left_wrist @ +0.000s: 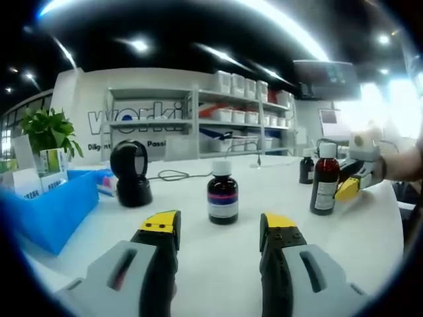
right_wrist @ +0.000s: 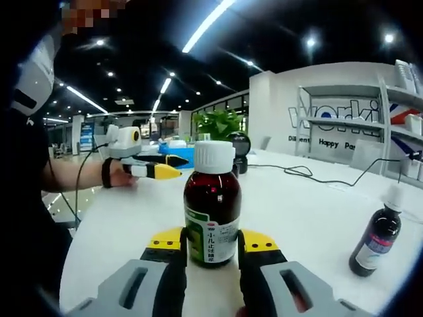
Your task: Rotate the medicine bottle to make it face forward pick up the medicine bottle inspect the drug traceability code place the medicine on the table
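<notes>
A brown medicine bottle [right_wrist: 212,211] with a white cap and a green-and-white label stands upright on the white table [right_wrist: 304,211]. My right gripper [right_wrist: 211,246] is shut on it, one yellow-tipped jaw pressing each side of its lower body. In the left gripper view the same brown medicine bottle [left_wrist: 325,179] is at the right, with the right gripper [left_wrist: 345,187] beside it. My left gripper [left_wrist: 219,228] is open and holds nothing. A dark bottle with a purple label [left_wrist: 223,195] stands a little ahead of it. The left gripper [right_wrist: 166,168] rests on the table at the left, held by a hand.
A black scanner stand [left_wrist: 130,173] and a blue bin [left_wrist: 56,208] with boxes sit at the left, near a potted plant [left_wrist: 46,130]. A third small dark bottle [left_wrist: 306,166] stands behind the brown one. A cable [right_wrist: 310,173] runs across the table. Shelves [left_wrist: 238,115] stand behind.
</notes>
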### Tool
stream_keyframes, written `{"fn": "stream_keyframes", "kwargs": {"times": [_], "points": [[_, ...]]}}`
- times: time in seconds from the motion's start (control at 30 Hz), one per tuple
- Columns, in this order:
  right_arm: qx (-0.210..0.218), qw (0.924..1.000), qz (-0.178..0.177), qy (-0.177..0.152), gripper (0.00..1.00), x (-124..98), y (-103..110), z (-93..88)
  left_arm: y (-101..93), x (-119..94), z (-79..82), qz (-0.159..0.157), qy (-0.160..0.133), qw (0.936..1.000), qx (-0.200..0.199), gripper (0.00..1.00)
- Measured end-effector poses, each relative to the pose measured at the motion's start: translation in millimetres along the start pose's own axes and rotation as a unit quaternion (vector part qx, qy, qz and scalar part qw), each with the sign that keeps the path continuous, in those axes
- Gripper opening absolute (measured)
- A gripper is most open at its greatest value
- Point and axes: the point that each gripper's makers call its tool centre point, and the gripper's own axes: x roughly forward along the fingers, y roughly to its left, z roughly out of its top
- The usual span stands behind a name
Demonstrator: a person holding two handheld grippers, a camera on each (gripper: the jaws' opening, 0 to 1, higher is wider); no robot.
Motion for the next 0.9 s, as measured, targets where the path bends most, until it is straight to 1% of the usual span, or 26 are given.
{"fn": "stream_keyframes", "kwargs": {"times": [0.13,0.3,0.43,0.6,0.73,0.9], "points": [[0.005,0.9994,-0.033,0.007,0.26,1.0,0.5,0.7,0.6,-0.4,0.5,0.001,-0.001,1.0000,-0.001,0.39],[0.010,0.9969,-0.077,0.014,0.26,0.8,2.6,1.4,0.6,-0.4,0.6,0.001,-0.002,1.0000,0.000,0.39],[0.016,0.9949,-0.098,0.013,0.26,1.1,1.9,1.1,0.5,-0.5,0.7,0.000,-0.002,1.0000,0.000,0.39],[0.028,0.9896,-0.140,0.014,0.26,2.5,0.3,1.5,0.5,-0.7,1.2,0.000,-0.004,1.0000,0.000,0.39],[0.032,0.9877,-0.153,0.013,0.26,3.0,-0.9,1.5,0.8,-1.1,2.1,0.001,-0.006,1.0000,-0.001,0.39],[0.035,0.9881,-0.149,0.015,0.26,3.3,-2.4,1.7,-0.3,-0.8,1.8,-0.001,-0.005,1.0000,0.000,0.39]]}}
